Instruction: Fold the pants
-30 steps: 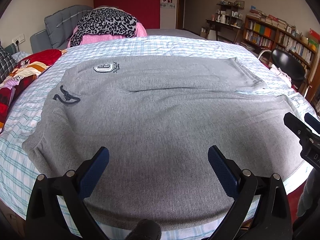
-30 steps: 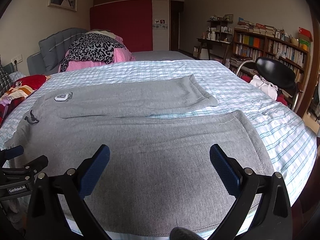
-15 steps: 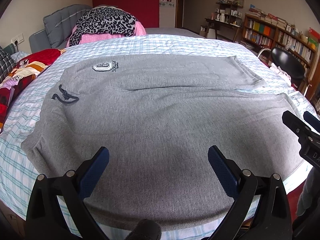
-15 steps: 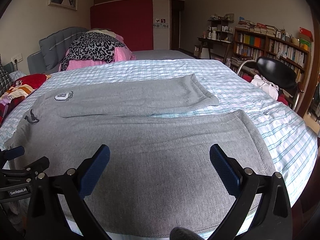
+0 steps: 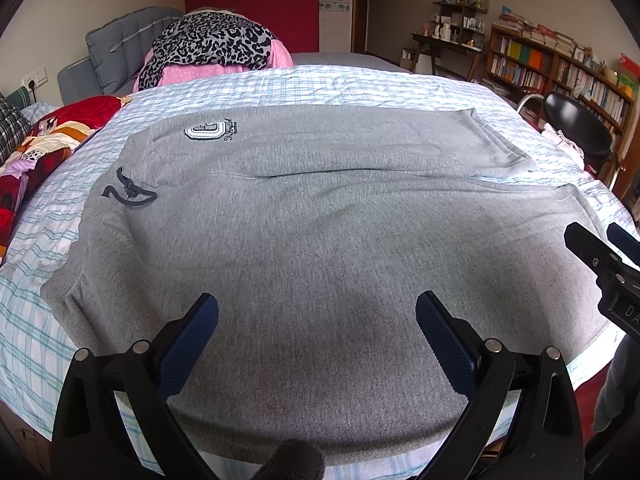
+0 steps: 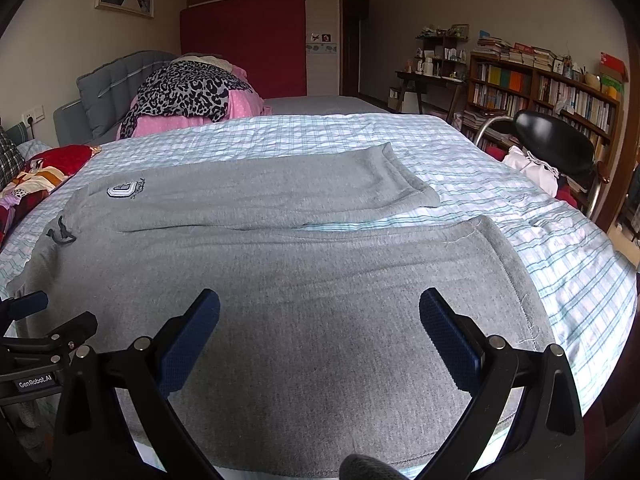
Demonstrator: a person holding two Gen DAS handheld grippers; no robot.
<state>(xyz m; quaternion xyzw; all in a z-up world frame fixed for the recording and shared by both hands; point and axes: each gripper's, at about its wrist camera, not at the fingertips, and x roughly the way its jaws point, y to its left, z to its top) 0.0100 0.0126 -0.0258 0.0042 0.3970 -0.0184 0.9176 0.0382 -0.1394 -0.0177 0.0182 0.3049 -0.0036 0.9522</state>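
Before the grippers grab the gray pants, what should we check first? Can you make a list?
1. Left hand-held gripper open and empty: ok.
2. Right hand-held gripper open and empty: ok.
3. Gray pants spread flat on the bed, both legs side by side: ok.
4. Nothing lying on top of the pants: ok; only the drawstring sits at the waistband.
5. Leg hems lined up evenly: not ok; the near leg reaches farther than the far one.
6. Near edge of the pants fully on the bed: cannot tell; it is hidden below the grippers.
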